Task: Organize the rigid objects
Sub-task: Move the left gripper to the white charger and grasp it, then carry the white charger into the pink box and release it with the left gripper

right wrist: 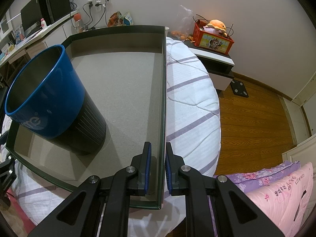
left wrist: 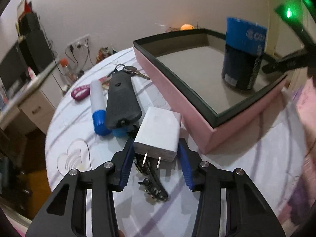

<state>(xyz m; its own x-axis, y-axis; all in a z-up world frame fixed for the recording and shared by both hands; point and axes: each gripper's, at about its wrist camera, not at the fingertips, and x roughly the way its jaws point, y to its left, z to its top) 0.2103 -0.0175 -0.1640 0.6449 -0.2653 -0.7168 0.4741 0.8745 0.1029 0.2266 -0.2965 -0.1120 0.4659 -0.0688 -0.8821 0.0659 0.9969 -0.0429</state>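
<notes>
Your left gripper [left wrist: 156, 156] straddles the white charger [left wrist: 159, 133] lying on the bed [left wrist: 227, 177] beside the pink box [left wrist: 171, 85]; whether its pads press the charger, you cannot tell. Your right gripper [right wrist: 158, 166] is pinching the box's right wall [right wrist: 163, 106]. A blue cup [right wrist: 53, 102] stands inside the box.

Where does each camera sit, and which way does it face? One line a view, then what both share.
Left wrist: on the left tool, looking down along its fingers at the charger between them on the bed; the right tool shows far right.
Right wrist: on the right tool, looking down at the box wall it clamps; no hand shows.
Shared: the box and the blue cup.
</notes>
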